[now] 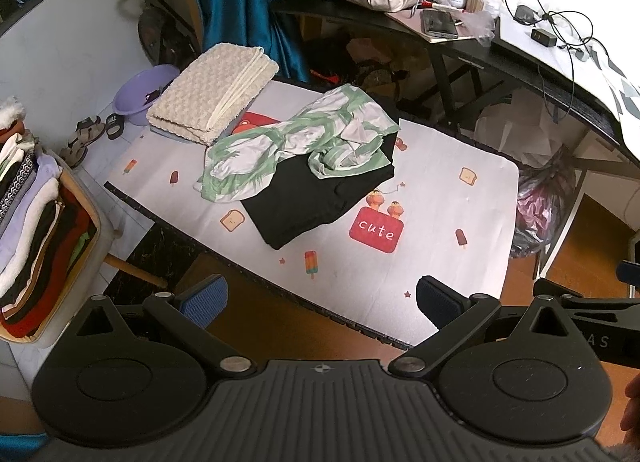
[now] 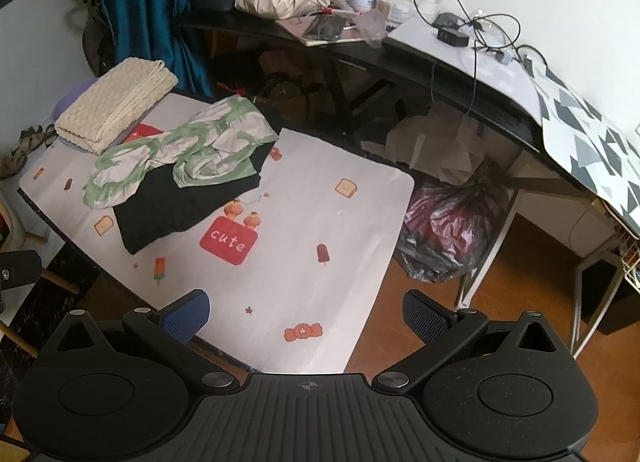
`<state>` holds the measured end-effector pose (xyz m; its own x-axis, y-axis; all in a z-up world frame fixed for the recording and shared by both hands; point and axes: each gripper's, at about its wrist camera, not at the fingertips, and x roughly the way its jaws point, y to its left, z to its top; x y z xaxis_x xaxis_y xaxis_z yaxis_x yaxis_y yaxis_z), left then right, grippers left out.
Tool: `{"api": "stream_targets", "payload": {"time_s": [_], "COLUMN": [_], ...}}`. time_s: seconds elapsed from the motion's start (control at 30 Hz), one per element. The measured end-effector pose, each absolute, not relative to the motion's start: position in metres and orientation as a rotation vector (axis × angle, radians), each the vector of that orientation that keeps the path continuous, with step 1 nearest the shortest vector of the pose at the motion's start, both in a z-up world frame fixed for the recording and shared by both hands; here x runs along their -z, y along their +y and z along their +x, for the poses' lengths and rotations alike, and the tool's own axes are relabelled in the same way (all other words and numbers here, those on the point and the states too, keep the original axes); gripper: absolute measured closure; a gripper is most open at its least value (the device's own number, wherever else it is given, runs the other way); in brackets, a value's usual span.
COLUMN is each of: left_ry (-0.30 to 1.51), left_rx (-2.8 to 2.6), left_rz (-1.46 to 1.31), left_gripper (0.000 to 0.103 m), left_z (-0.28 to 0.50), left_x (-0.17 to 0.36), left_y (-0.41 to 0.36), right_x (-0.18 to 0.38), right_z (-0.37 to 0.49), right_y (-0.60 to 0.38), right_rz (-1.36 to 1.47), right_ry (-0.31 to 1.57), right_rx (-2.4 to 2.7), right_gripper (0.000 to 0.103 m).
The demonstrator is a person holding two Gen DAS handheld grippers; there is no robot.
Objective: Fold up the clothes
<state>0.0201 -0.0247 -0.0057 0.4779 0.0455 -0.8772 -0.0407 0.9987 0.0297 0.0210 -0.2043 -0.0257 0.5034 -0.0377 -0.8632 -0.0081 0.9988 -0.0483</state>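
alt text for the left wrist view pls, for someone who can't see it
A crumpled green-and-white garment lies on top of a folded black garment on a white table mat printed with cartoons. A folded cream towel sits at the mat's far left corner. The open left gripper hovers empty at the near edge.

left tongs: jaws wide apart, holding nothing | right tongs: jaws wide apart, holding nothing

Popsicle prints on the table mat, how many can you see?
4, all printed on the mat: two near its left edge, one below the black garment, one right of the cute label. Clothes may hide more.
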Motion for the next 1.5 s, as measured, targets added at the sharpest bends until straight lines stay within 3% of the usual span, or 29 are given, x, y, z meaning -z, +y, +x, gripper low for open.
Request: {"api": "stream_targets", "payload": {"time_s": [0.3,0.6,0.8,1.13,1.3,1.5], "left_ry": [1.103,1.173,1.211,1.184,1.157,1.204], "left_rx": [-0.045,-0.017,0.042,0.193,0.205,0.134], "left_rz": [0.01,-0.016,-0.041,-0.103,-0.127,0.072], "left_gripper": [0.001,0.001,0.001,0.001,0.001,0.001], "left_z": [0.029,0.052,0.1,0.204,0.25,0.283], "left_x": [0.015,0.034,0.052,0.064,0.11,0.207], "left_y": [-0.023,0.005,0.035,0.104,0.156,0.191], "right_x": [0.036,0.028,0.028,0.021,0.044,0.13], "right_z": [0.035,0.057,0.084,0.183,0.229,0.267], "right_y": [-0.21,-0.228,-0.228,-0.142,-0.11,-0.087], "right_rz": [0.006,0.266,0.361,0.259,0.244,0.166], "right_ry": [1.07,0.979,0.833,0.873,0.933,1.065], "right_rx": [0.031,0.006,0.087,0.11,0.15,0.208], "right_gripper": [0.001,0.001,0.001,0.001,0.001,0.003]}}
